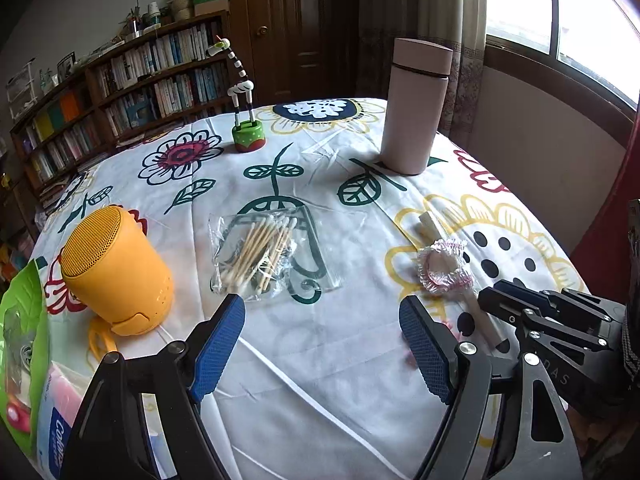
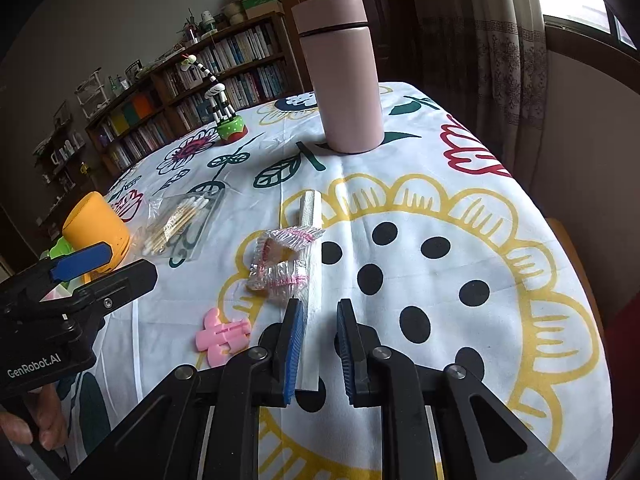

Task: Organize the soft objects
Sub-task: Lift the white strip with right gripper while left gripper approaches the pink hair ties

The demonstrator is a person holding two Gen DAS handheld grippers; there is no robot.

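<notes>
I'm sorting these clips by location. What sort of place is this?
Most likely a lived-in home room, perhaps a study or dining corner: a packed bookshelf, a wooden door, a curtained window, and a table under a floral tablecloth.

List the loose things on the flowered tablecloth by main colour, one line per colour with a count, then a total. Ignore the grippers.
Pink: 3 – flask, plastic clip, frilly band
Orange: 1 – speaker
White: 1 – paper roll
Tan: 1 – cotton swabs bag
Green: 2 – giraffe toy base, packet
Total: 8
</notes>
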